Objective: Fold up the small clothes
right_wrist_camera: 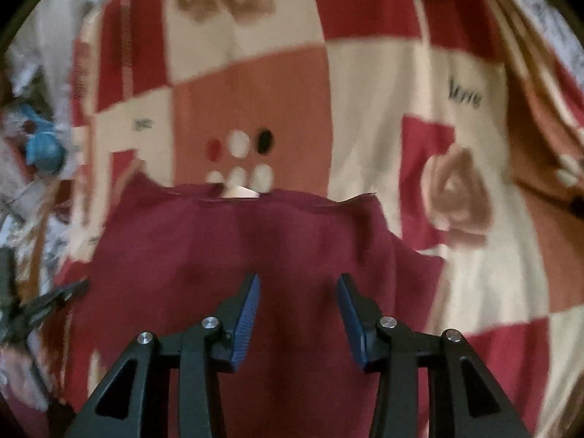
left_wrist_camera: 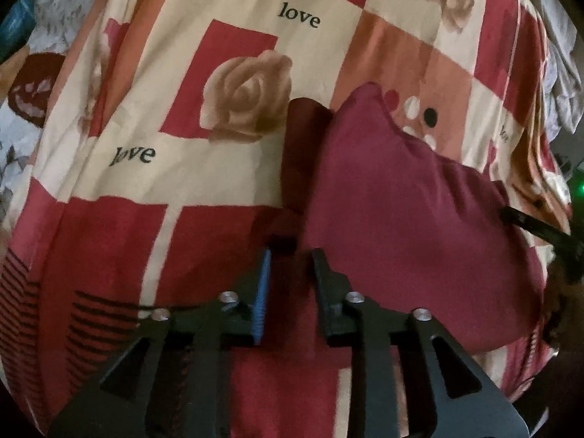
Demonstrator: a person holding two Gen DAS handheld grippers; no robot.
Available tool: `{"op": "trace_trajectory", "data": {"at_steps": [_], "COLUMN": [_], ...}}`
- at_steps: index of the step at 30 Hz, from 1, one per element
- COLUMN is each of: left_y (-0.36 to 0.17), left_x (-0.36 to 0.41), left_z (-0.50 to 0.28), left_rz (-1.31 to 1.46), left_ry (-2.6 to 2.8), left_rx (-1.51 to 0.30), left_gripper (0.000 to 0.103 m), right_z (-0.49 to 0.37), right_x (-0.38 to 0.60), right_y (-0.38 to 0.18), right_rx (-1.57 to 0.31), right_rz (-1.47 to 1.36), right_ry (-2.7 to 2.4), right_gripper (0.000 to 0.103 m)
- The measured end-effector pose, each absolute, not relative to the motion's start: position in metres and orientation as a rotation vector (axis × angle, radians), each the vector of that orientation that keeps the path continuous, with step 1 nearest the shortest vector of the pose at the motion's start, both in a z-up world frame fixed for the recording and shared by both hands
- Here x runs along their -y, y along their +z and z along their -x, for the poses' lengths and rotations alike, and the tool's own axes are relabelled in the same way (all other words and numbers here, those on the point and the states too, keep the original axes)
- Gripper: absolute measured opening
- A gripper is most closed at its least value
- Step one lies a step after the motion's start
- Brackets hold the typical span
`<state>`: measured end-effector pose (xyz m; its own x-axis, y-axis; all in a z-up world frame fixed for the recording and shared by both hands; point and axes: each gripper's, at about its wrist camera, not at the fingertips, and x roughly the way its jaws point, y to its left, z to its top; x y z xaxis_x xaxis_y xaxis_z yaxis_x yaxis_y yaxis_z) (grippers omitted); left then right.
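Maroon garment (right_wrist_camera: 262, 255) lies on patterned bedsheet (left_wrist_camera: 219, 168). Left tongs (left_wrist_camera: 290, 255) slightly parted, right tongs (right_wrist_camera: 297, 281) wider; both hold nothing.

A bedsheet (left_wrist_camera: 226, 168) (right_wrist_camera: 383, 116) covers the surface, which looks like a bed, though the blurred right wrist view makes that hard to confirm. The sheet is printed with red, cream and salmon squares, tan roses and the word "love". A dark red garment (left_wrist_camera: 401, 226) (right_wrist_camera: 255, 241) lies directly on it, mostly flat, its far edge just beside a cluster of white, red and black dots. A small pale tag (right_wrist_camera: 239, 192) shows at that edge.
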<state>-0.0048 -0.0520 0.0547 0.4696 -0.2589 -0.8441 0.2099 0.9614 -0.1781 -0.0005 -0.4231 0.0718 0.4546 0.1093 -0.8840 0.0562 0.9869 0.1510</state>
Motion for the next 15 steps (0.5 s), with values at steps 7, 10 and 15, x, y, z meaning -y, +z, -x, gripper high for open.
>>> {"op": "trace_trajectory", "data": {"at_steps": [7, 10, 15], "left_y": [0.052, 0.053, 0.054], "left_x": [0.055, 0.057, 0.058], "left_z": [0.001, 0.004, 0.006], "left_rz": [0.01, -0.011, -0.027], "left_ry": [-0.258, -0.253, -0.25], "left_rx": [-1.021, -1.005, -0.996], "left_gripper": [0.041, 0.041, 0.041], "right_z": [-0.012, -0.001, -0.001], "right_x": [0.431, 0.423, 0.361], "right_y": [0.057, 0.076, 0.1], "right_rx": [-1.111, -1.074, -1.028], "right_rz": [-0.156, -0.193, -0.151], "right_ry": [-0.047, -0.005, 0.21], "right_gripper": [0.043, 0.043, 0.044]}}
